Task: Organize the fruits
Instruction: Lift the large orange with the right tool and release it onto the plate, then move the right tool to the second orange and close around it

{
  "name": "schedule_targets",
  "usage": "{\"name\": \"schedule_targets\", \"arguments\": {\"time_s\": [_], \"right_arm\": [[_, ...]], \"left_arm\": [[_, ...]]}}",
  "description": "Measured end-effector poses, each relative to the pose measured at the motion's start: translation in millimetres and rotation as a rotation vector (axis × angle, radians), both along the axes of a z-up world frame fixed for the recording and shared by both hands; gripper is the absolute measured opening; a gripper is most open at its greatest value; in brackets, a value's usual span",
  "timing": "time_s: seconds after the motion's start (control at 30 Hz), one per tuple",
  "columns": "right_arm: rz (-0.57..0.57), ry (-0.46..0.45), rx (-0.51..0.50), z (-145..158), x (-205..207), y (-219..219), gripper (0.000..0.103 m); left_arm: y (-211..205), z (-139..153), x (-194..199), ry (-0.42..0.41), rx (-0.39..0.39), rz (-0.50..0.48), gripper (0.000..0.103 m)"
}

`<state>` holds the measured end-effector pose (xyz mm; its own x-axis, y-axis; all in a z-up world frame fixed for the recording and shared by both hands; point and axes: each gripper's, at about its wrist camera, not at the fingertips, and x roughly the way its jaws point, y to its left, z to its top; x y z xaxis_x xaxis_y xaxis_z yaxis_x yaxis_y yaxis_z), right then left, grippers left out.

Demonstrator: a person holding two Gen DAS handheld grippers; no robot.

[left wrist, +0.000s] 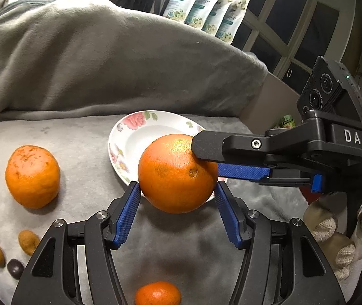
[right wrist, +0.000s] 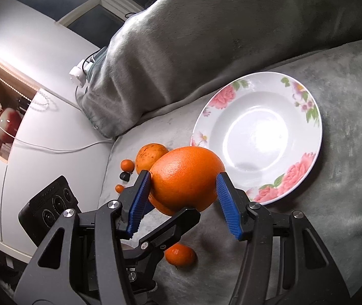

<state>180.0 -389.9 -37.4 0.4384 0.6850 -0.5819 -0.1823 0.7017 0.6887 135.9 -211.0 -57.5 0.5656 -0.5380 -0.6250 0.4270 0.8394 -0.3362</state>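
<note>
A large orange (left wrist: 173,175) hangs above the grey cloth at the near rim of a white flowered plate (left wrist: 135,132). My left gripper (left wrist: 177,186) has its blue pads pressed on both sides of the large orange. My right gripper (left wrist: 206,160) comes in from the right and clamps the same fruit. In the right wrist view the large orange (right wrist: 186,178) sits between my right gripper's (right wrist: 182,180) pads. One left finger (right wrist: 175,221) passes under it. The plate (right wrist: 257,127) holds nothing.
On the cloth lie a mandarin (left wrist: 32,176), a smaller one (left wrist: 158,294), two tan fruits (left wrist: 28,241) and dark ones (left wrist: 15,268). A blanket-covered cushion (left wrist: 104,56) rises behind. A white cabinet (right wrist: 41,132) stands left. A gloved hand (left wrist: 333,231) holds the right gripper.
</note>
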Motion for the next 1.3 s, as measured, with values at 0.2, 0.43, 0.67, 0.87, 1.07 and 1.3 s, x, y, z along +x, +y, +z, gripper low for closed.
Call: {"name": "schedule_targets", "arguments": {"time_s": [0.2, 0.43, 0.67, 0.87, 1.07, 1.3], "right_arm": [[-0.060, -0.077, 0.009, 16, -5, -17, 0.064], [-0.115, -0.152, -0.080, 31, -17, -30, 0.071], [-0.150, -0.191, -0.161, 34, -29, -36, 0.077], [-0.127, -0.234, -0.227, 34, -42, -28, 0.078], [-0.081, -0.275, -0.289, 34, -55, -6, 0.083], [-0.055, -0.290, -0.287, 32, -58, 13, 0.090]], "left_arm": [[6, 10, -4, -0.036, 0.009, 0.011, 0.058], [25, 17, -6, -0.060, 0.016, 0.045, 0.058], [48, 20, -12, -0.072, 0.014, 0.093, 0.058], [79, 22, -26, -0.083, 0.026, 0.136, 0.060], [117, 18, -43, -0.087, 0.068, 0.216, 0.060], [160, 10, -60, -0.072, 0.101, 0.317, 0.061]]}}
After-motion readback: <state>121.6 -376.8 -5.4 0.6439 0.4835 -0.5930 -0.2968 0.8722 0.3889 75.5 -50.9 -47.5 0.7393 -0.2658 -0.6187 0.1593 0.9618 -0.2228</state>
